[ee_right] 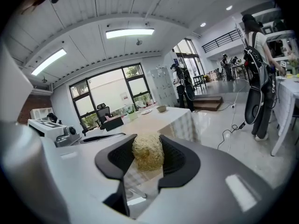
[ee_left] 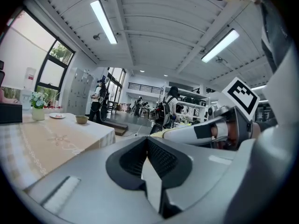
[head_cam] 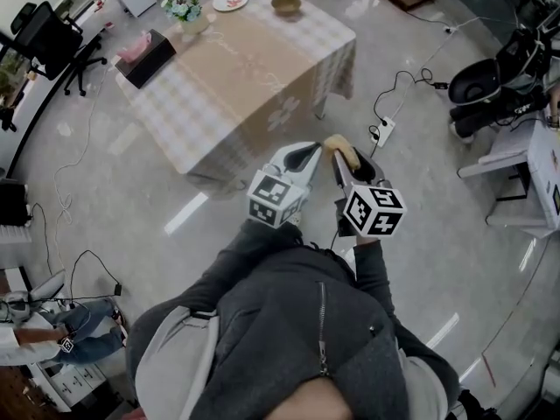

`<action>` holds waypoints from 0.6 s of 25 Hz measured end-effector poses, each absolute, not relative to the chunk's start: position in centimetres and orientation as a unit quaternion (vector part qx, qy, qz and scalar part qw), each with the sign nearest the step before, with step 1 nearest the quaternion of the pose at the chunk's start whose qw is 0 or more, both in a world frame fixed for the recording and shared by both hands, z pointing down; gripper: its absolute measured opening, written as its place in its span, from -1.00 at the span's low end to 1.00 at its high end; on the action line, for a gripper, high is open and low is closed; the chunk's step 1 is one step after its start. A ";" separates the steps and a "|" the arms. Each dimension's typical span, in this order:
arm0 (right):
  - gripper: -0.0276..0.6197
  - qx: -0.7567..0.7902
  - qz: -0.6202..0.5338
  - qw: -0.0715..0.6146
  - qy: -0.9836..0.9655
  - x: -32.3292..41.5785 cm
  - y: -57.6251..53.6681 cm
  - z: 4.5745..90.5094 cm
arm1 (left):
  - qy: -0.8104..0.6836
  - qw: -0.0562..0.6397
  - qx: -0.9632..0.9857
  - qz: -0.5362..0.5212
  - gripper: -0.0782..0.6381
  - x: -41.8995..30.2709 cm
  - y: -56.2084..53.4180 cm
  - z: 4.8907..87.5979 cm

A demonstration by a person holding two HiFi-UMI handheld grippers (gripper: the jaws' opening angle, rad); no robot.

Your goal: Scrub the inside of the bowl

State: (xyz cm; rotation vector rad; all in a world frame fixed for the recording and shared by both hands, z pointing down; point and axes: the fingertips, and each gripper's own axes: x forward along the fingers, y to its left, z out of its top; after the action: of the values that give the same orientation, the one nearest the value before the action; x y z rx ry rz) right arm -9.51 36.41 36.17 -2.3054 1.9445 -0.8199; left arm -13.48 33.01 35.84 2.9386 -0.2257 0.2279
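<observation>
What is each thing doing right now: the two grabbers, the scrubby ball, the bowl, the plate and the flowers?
Left gripper: shut, nothing in it.
Right gripper: shut on the scrubber.
Scrubber: squeezed between the right jaws.
Bowl: upright on the table, far from both grippers.
Plate: flat on the table.
Flowers: standing upright on the table.

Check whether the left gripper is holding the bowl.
No, the left gripper is shut on nothing, while the bowl sits on the table.
</observation>
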 end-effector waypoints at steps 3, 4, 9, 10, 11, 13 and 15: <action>-0.45 -0.739 -0.263 0.012 0.620 -9.7 34.6 36.6 | -0.077 0.092 0.990 0.078 -0.76 -13.7 31.1 36.1; -0.45 -0.738 -0.264 0.012 0.620 -9.8 34.0 36.9 | -0.078 0.092 0.990 0.078 -0.76 -13.8 30.5 36.2; -0.45 -0.734 -0.271 0.015 0.622 -10.2 31.4 37.8 | -0.081 0.101 0.988 0.082 -0.76 -14.0 27.9 37.4; -0.45 -0.734 -0.272 0.016 0.622 -10.2 31.0 37.9 | -0.082 0.103 0.988 0.083 -0.76 -14.1 27.5 37.5; -0.45 -0.734 -0.273 0.016 0.622 -10.2 30.6 38.0 | -0.082 0.104 0.988 0.084 -0.76 -14.1 27.1 37.5; -0.45 -0.733 -0.275 0.014 0.621 -10.2 30.1 38.3 | -0.083 0.107 0.987 0.085 -0.76 -14.2 26.5 37.7; -0.45 -0.732 -0.277 0.009 0.623 -10.2 29.6 38.5 | -0.089 0.110 0.986 0.085 -0.76 -14.3 26.0 37.9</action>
State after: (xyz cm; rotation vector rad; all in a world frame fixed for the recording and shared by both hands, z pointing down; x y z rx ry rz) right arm -10.24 29.61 38.50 -2.2850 1.9453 -0.8659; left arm -14.35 26.01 37.88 2.8989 -0.2611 0.2486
